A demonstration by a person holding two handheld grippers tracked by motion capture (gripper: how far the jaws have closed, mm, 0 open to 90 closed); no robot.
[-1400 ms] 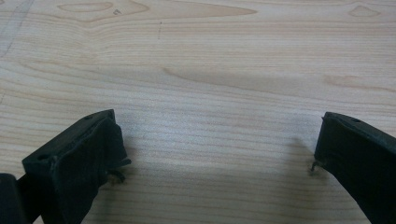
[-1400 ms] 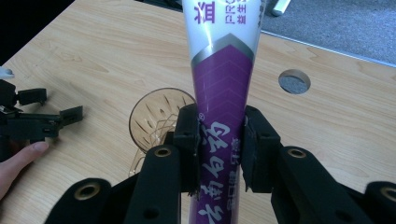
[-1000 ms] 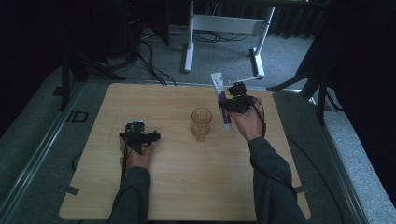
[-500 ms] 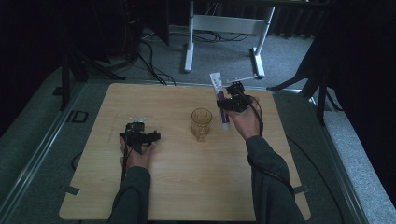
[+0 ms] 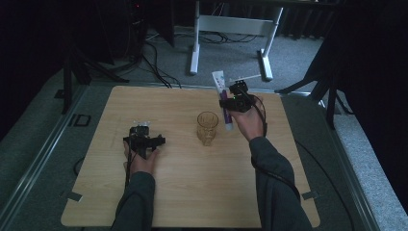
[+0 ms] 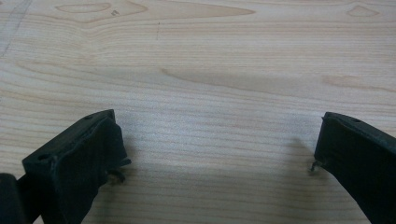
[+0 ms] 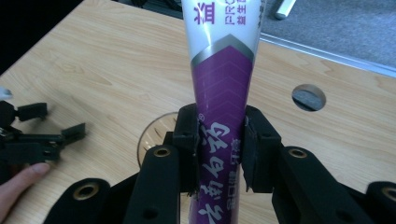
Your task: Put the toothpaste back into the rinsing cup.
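- toothpaste tube (image 7: pixel 223 93) is clamped upright by right hand-held gripper (image 7: pixel 219 154) beside glass (image 5: pixel 207 127); glass may be knocked over.
- left hand-held gripper (image 6: pixel 219 154) is held open, empty, on table (image 6: pixel 210 56).

glass (image 5: pixel 207 127) mid worktop (image 5: pixel 183 192) | tube (image 5: pixel 222 96) just right of glass, tilted, above worktop | left claw (image 5: pixel 143 142) on worktop, well left of glass

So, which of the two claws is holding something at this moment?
The right claw: it is shut on the purple and white tube, beside the glass. The left claw stands open over bare table.
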